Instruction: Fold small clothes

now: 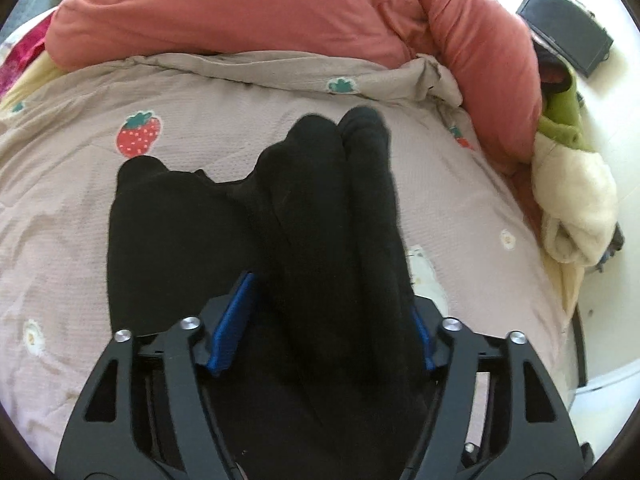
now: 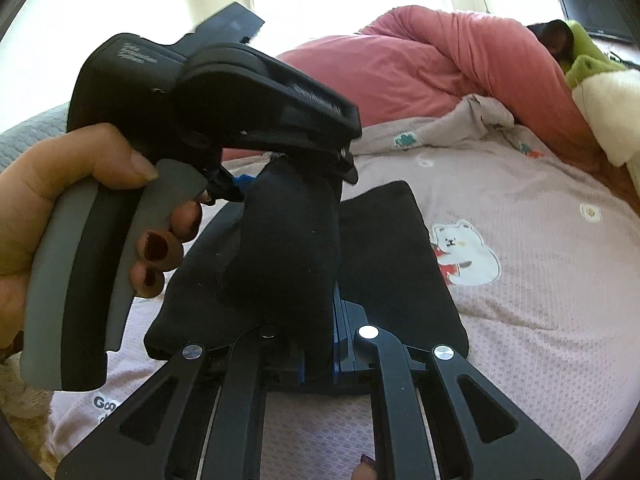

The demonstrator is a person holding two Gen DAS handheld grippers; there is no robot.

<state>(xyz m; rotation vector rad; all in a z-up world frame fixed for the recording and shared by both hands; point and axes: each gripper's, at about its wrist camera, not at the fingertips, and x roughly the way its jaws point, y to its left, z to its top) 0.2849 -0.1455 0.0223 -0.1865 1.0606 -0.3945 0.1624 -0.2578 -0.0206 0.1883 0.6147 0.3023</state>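
A black garment lies on the pinkish printed bedsheet. My left gripper is shut on a bunched, rolled part of it that stands up between the blue pads. In the right wrist view the left gripper, held by a hand, grips the top of that black bundle. My right gripper is shut on the bundle's lower end, its blue pads pressed against the cloth. The flat rest of the garment lies beneath.
A big pink duvet is heaped at the back of the bed. A cream and green pile of clothes lies at the right edge. A dark box sits on the floor beyond. The sheet shows a strawberry print and a bear print.
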